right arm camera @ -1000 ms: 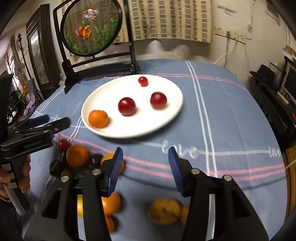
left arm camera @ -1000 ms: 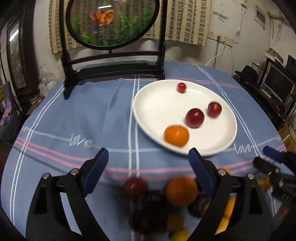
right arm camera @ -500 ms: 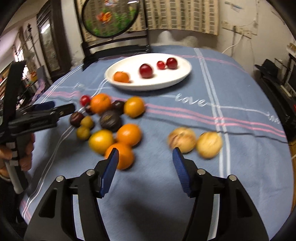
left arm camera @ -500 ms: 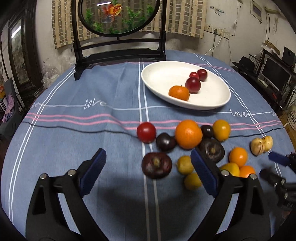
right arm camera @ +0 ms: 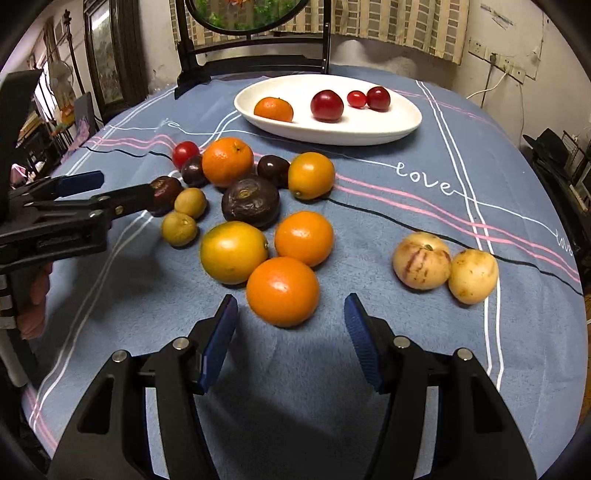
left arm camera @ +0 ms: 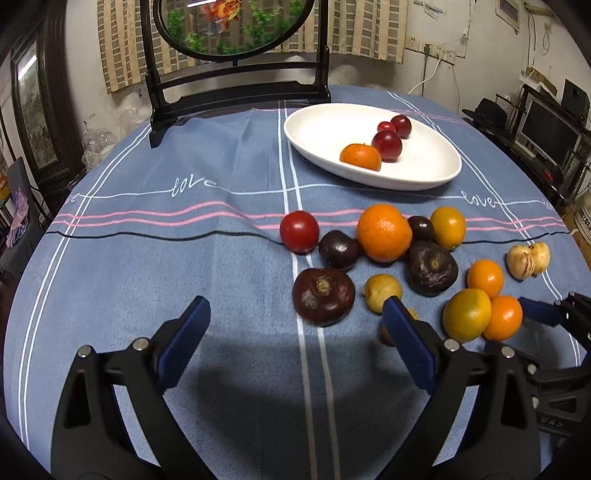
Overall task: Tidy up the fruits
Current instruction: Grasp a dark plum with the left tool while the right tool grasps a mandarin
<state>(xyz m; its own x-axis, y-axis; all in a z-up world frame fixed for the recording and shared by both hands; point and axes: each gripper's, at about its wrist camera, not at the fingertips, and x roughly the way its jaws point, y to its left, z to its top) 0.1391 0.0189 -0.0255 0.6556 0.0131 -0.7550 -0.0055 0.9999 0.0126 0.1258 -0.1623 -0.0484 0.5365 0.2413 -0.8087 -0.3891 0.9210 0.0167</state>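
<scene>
A white plate (left arm camera: 321, 127) (right arm camera: 402, 120) at the far side holds a small orange (left arm camera: 360, 157) (right arm camera: 273, 109) and three red fruits. A pile of fruit lies on the blue cloth nearer me: oranges (left arm camera: 384, 232) (right arm camera: 282, 291), dark purple fruits (left arm camera: 323, 295) (right arm camera: 250, 201), a red one (left arm camera: 299, 230), small yellow ones (right arm camera: 179, 229) and two pale ones (right arm camera: 421, 260). My left gripper (left arm camera: 295, 328) is open and empty, just in front of the dark purple fruit. My right gripper (right arm camera: 290, 325) is open and empty, just in front of the nearest orange.
A black stand with a round fish picture (left arm camera: 236, 26) stands at the back of the round table. The table edge falls away at left and right. Shelves and a monitor (left arm camera: 550, 129) stand off to the right.
Both grippers have drawn back toward me from the plate, so the fruit pile now lies ahead of the fingers. Both stay open and empty.
</scene>
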